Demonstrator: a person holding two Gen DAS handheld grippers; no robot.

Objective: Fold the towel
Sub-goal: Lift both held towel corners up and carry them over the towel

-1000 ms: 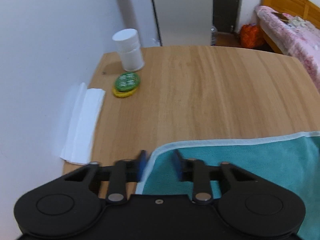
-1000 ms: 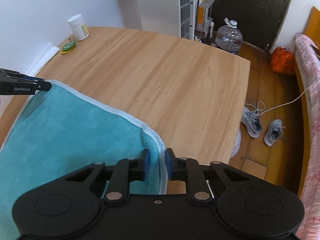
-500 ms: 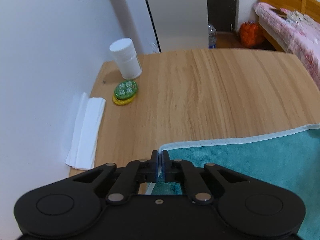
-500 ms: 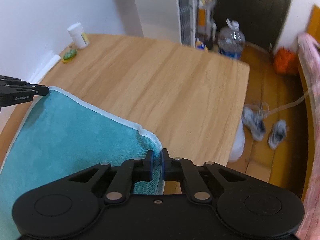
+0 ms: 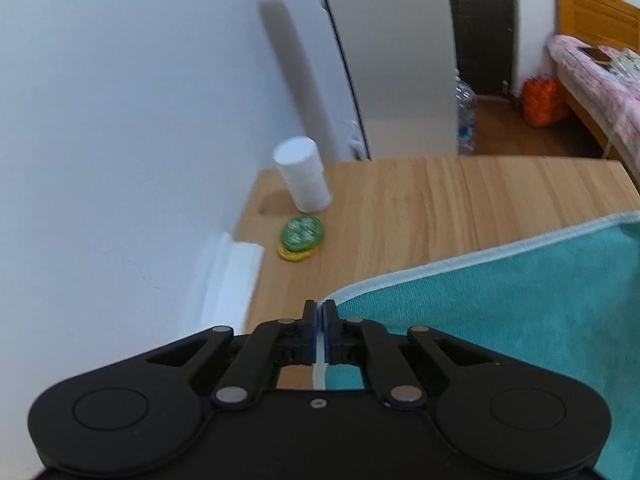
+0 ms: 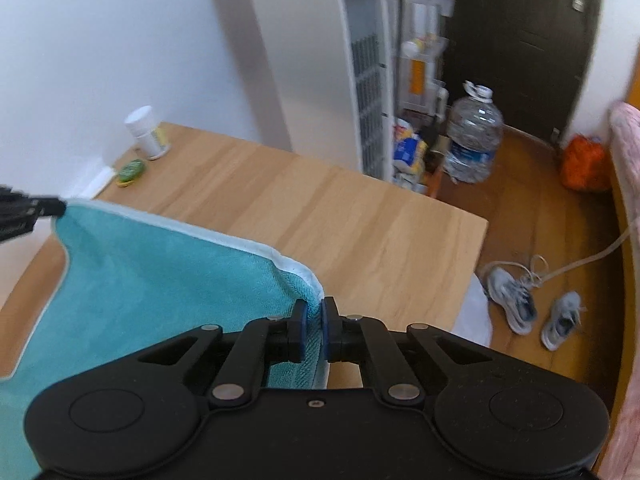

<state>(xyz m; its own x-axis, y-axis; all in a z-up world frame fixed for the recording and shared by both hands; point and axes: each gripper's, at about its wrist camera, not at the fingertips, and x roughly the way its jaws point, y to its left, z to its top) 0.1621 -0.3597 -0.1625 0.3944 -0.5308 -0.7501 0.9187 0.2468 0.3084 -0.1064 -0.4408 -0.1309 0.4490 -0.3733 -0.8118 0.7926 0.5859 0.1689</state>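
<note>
Above the near half of the light wooden table point(image 6: 360, 216), the teal terry towel with pale hem point(image 6: 160, 280) hung lifted by its two far corners, the left gripper point(image 5: 321, 312) and right gripper point(image 6: 313, 312) each pinched closed on one. Uneven carrying risked a skewed fold; a thin hem bite might slip.

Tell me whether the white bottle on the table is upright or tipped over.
Upright. The white bottle stands on its base on the table near the wall, cap on top, with its shadow beside it; the right wrist view agrees.
</note>
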